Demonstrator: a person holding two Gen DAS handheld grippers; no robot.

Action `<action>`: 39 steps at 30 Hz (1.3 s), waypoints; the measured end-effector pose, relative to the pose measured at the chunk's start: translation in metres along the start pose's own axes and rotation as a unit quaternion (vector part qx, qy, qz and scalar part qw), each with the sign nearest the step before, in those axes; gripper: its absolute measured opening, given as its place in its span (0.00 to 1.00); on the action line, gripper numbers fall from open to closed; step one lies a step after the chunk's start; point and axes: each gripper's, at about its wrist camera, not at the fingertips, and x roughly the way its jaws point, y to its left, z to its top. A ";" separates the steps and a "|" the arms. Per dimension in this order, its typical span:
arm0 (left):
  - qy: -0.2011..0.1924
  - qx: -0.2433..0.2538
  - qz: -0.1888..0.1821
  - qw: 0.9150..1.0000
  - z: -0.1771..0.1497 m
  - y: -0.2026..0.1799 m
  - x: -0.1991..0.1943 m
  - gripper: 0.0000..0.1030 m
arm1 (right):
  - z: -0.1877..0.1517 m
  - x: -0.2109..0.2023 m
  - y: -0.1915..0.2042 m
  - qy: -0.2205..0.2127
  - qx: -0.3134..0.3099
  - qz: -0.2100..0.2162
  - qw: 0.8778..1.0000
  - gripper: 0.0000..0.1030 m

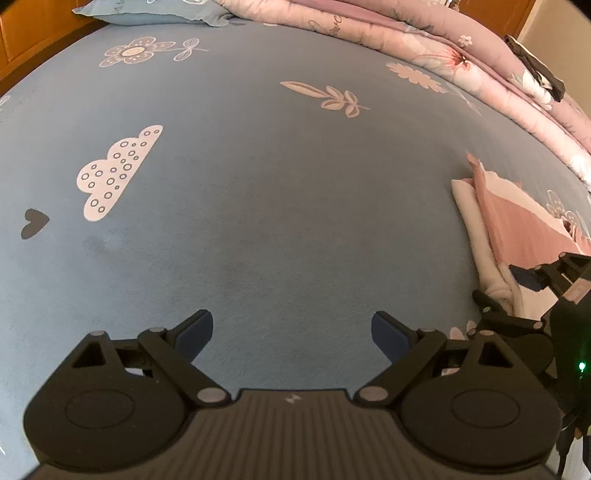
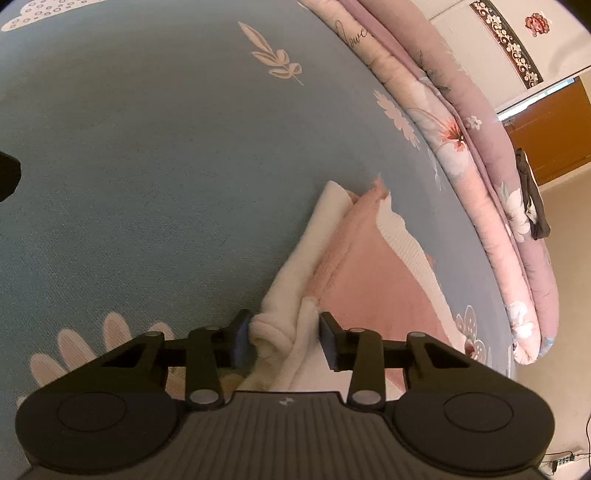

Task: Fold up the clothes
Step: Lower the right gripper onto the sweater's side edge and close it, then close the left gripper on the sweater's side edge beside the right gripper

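Observation:
A folded pink and white garment point(image 2: 369, 266) lies on the blue patterned bed sheet point(image 1: 258, 184), toward its right side; the left wrist view shows the garment point(image 1: 517, 221) at the right edge. My right gripper point(image 2: 284, 332) is at the garment's near corner. Its blue pads press from both sides on the bunched white edge, so it is shut on that edge. In the left wrist view the right gripper point(image 1: 502, 286) is seen on the same corner. My left gripper point(image 1: 291, 328) hovers over bare sheet to the left of the garment, open, with nothing between its fingers.
A rolled pink floral quilt point(image 2: 480, 155) runs along the far and right side of the bed, with a small dark item point(image 2: 532, 199) lying on it. A blue pillow point(image 1: 147, 11) and a wooden bed frame point(image 1: 37, 29) are at the far left.

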 end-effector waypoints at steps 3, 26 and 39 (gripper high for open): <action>0.001 -0.009 -0.011 1.000 0.003 0.001 0.000 0.90 | -0.001 0.000 -0.009 0.003 0.014 0.020 1.000 0.34; 0.100 -0.115 -0.348 0.925 0.084 -0.051 0.100 0.90 | -0.005 -0.010 -0.067 -0.009 0.126 0.132 0.983 0.28; 0.196 -0.116 -0.394 0.890 0.084 -0.097 0.161 0.86 | -0.011 -0.017 -0.075 -0.027 0.139 0.143 0.980 0.29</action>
